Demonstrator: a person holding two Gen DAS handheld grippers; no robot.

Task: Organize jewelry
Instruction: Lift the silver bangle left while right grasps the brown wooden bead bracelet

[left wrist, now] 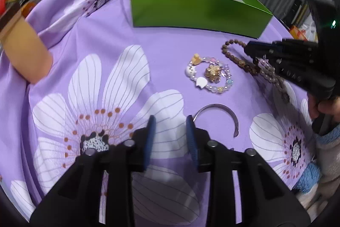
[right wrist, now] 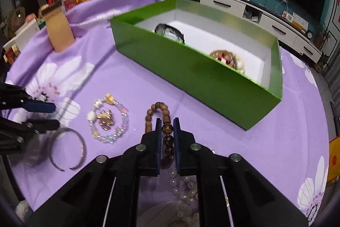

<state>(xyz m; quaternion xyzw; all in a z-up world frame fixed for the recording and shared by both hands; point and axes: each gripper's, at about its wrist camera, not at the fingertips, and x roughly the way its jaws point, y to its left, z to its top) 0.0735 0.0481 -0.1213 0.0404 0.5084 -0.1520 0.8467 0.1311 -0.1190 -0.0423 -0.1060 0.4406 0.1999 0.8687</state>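
Wooden bead strand [right wrist: 164,120] apparently pinched between right gripper [right wrist: 167,123] fingers [right wrist: 158,131].

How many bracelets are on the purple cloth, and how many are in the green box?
On the cloth: 4 — wooden beads, clear beads, charm bracelet, silver bangle.
In the box: 2 — dark bracelet, red-beaded one.
Total: 6
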